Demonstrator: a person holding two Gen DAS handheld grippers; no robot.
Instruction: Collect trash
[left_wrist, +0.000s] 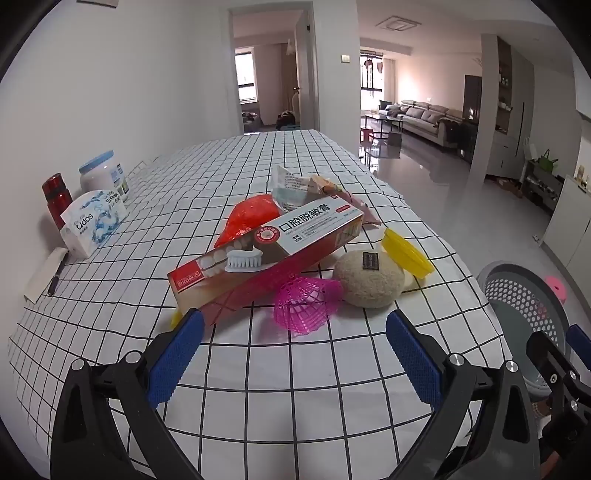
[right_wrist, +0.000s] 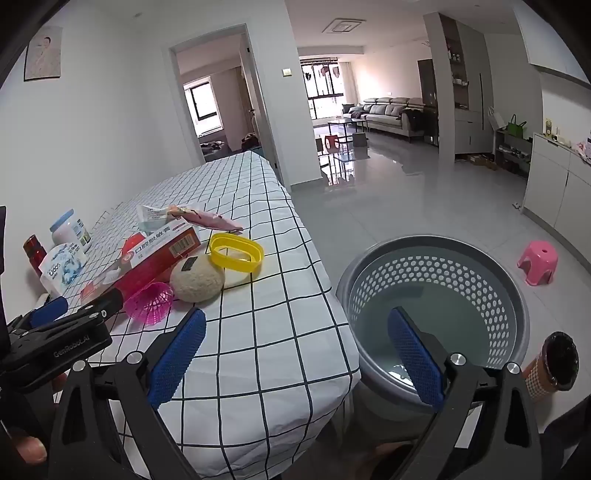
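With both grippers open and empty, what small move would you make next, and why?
Probably ease the left gripper forward onto the pink mesh cup: it lies nearest, just ahead of the open jaws, and the grey basket waits beside the table.

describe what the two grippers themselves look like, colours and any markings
Both the left gripper and right gripper have black angular frames with silver bolts and blue textured finger pads. The left one's body carries white "GenRobot.AI" lettering, seen in the right wrist view.
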